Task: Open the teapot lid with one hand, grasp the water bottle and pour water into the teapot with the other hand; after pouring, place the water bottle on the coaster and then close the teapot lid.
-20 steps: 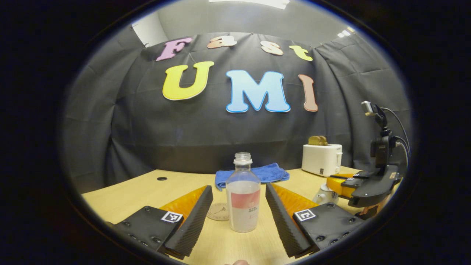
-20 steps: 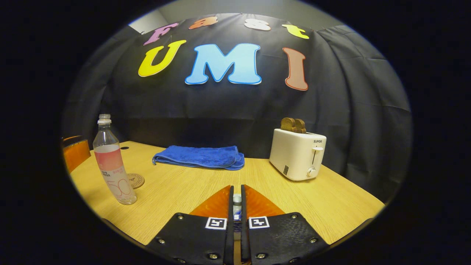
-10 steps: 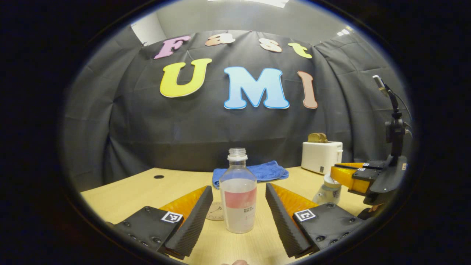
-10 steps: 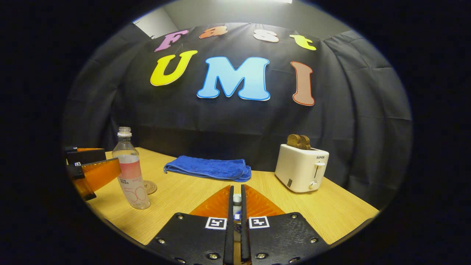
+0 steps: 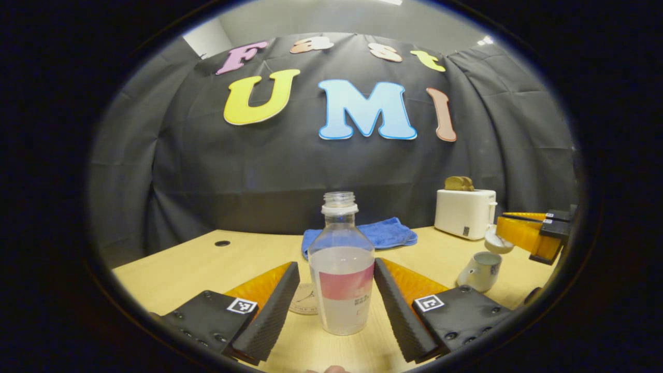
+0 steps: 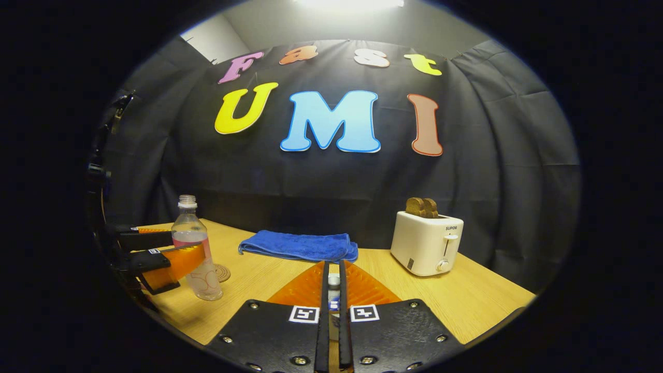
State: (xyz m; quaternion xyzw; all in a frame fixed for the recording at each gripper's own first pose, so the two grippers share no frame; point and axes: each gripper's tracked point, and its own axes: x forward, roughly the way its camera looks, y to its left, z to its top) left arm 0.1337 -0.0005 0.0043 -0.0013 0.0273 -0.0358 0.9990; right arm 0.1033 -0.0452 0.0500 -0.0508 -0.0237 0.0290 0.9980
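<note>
A clear water bottle with a pink label and no cap stands on the table. My left gripper is open, one finger on each side of the bottle with small gaps. A round coaster lies just behind the bottle. The white teapot sits uncovered at the right, and its lid hangs above it, held by my right gripper. In the right gripper view, my right gripper is shut on the lid's knob. At the left there, the left gripper flanks the bottle, beside the coaster.
A folded blue towel lies at the back of the table near the wall. A white toaster holding bread slices stands at the back right. A small cable hole is in the tabletop at the far left.
My right gripper has lifted the lid off the teapot, up and to the right. My left gripper has moved forward, so the bottle stands deeper between its open fingers.
</note>
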